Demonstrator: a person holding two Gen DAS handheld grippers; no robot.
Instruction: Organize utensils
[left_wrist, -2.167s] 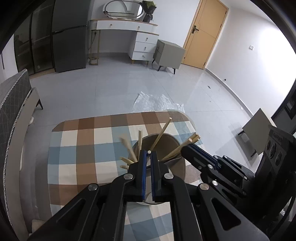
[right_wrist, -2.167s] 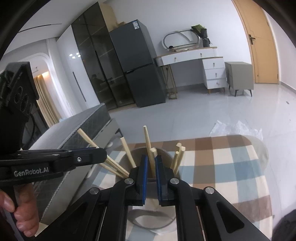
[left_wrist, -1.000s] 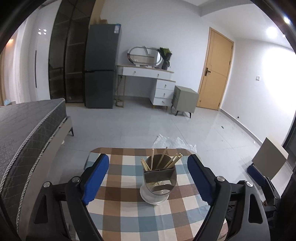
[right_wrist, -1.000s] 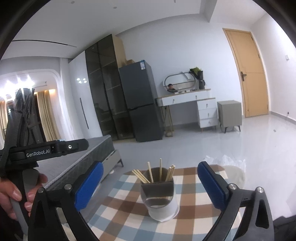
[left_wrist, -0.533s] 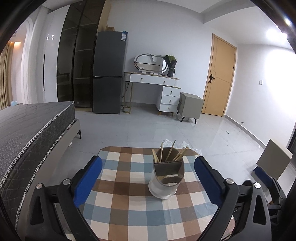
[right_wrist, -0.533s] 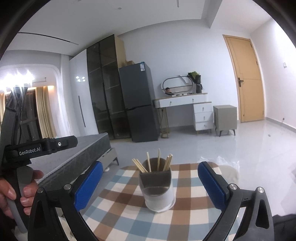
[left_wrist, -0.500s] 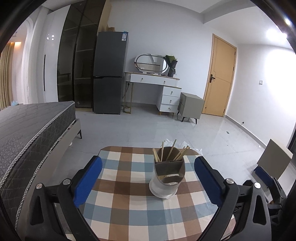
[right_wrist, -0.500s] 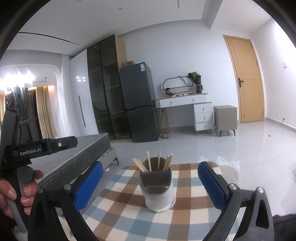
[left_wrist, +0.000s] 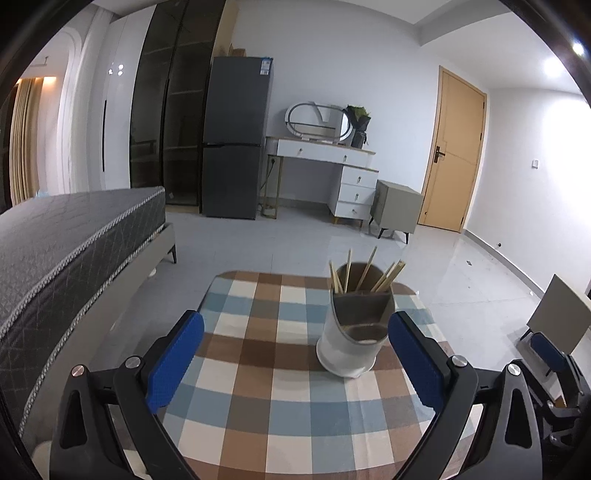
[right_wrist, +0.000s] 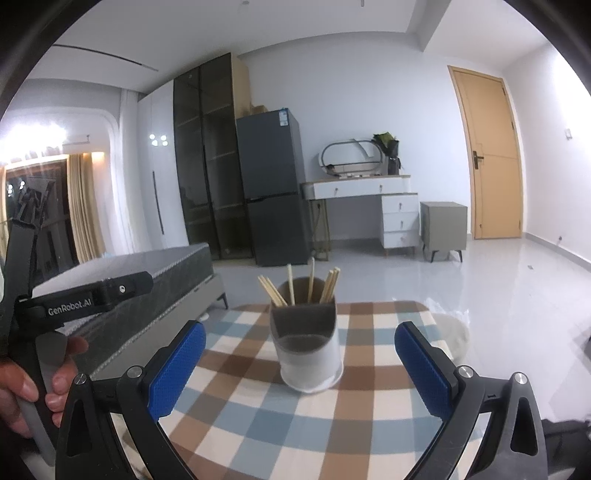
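A white and grey utensil holder (left_wrist: 351, 332) stands on the checked tablecloth (left_wrist: 258, 369), with several wooden chopsticks (left_wrist: 364, 275) upright in its back compartment. It also shows in the right wrist view (right_wrist: 308, 349), chopsticks (right_wrist: 310, 284) sticking up. My left gripper (left_wrist: 295, 363) is open and empty, pulled back from the holder, which sits toward its right finger. My right gripper (right_wrist: 301, 369) is open and empty, with the holder centred ahead between its jaws. The left gripper's body (right_wrist: 85, 299) and the hand holding it show at the left of the right wrist view.
A grey bed (left_wrist: 66, 243) runs along the left of the table. A plastic sheet (right_wrist: 448, 317) lies on the floor beyond the table. A fridge (left_wrist: 236, 140), a white dresser (left_wrist: 332, 173), a grey cabinet (left_wrist: 395, 210) and a door (left_wrist: 458, 147) stand far back.
Both grippers let go of chopsticks in the holder, opened wide and drew back from it. In the last half second the left view shifted left, so the holder sits further right.
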